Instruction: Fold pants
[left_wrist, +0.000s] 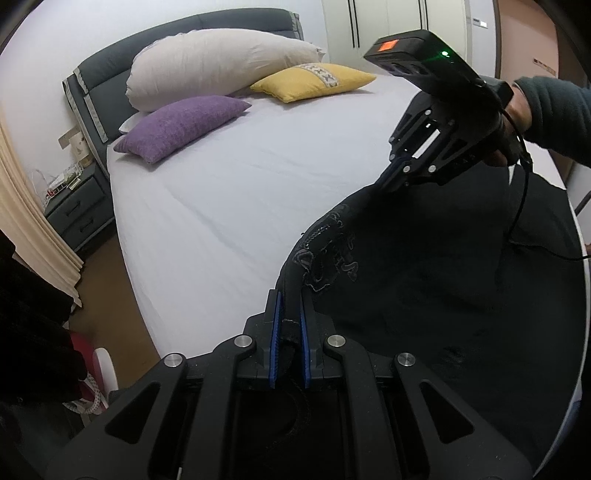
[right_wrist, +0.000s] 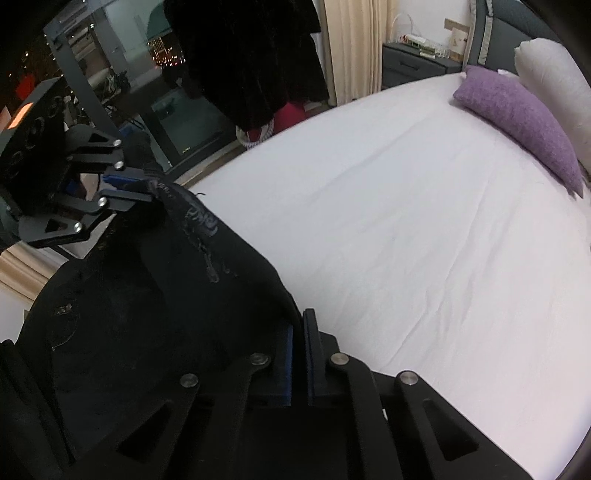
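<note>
- The black fabric pants with a grey embroidered pattern lie bunched on the near right part of the white-sheeted bed, with one edge lifted off the sheet between the two grippers.
- The left gripper, black with blue pads, is clamped tight on a thick seam of the pants; the cloth shows pinched between its pads in the left wrist view.
- From the right wrist view the same left gripper comes in from the left and bites the pants' edge just beside the embroidery.
- The right gripper is closed on another part of the same edge, dark cloth caught between its blue pads.
- In the left wrist view the right gripper pinches the raised cloth, with a person's hand in a dark sleeve on its handle.
- The pants' edge runs taut from one gripper to the other, above the sheet.
- At the head of the bed rest a long cream pillow, a purple square cushion and a yellow cushion with a patterned band.
- A dark grey nightstand stands beside the bed near a beige curtain.
</note>
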